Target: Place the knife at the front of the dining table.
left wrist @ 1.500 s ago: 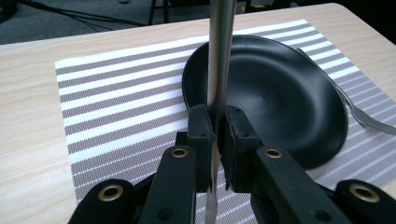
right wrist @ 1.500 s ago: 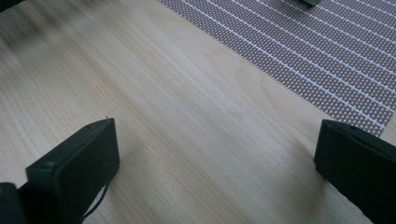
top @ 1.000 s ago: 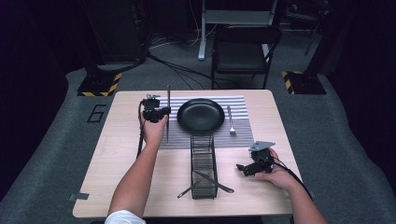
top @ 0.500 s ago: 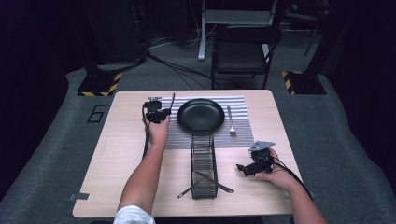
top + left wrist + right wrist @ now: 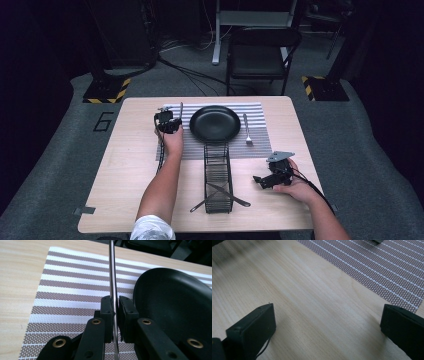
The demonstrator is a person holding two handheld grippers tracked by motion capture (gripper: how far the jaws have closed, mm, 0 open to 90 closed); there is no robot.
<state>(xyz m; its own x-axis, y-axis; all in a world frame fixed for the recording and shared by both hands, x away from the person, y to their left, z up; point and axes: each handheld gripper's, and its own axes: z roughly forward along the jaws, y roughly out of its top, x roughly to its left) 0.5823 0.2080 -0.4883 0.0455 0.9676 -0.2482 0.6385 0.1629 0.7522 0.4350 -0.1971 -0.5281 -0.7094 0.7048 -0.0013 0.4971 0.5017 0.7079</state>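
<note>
My left gripper (image 5: 114, 303) is shut on a thin metal utensil (image 5: 111, 270), seen edge-on and running away from the jaws. It hangs low over the striped placemat (image 5: 72, 287), just left of the black plate (image 5: 175, 300). From above, the left gripper (image 5: 172, 117) holds the utensil (image 5: 180, 109) pointing to the table's far side beside the plate (image 5: 215, 123). My right gripper (image 5: 328, 312) stands open with nothing between its jaws, low over bare wood near the placemat's corner (image 5: 387, 272). In the high view the right gripper (image 5: 260, 180) sits at the front right.
A fork (image 5: 246, 129) lies on the placemat to the right of the plate. A black wire basket (image 5: 217, 167) stands in front of the plate, with two utensils (image 5: 220, 196) crossed over its near end. The wooden table (image 5: 125, 165) is bare to the left.
The left gripper has come down toward the placemat with the utensil, which has tipped from upright toward the table's far side. The right gripper has stayed where it was.
</note>
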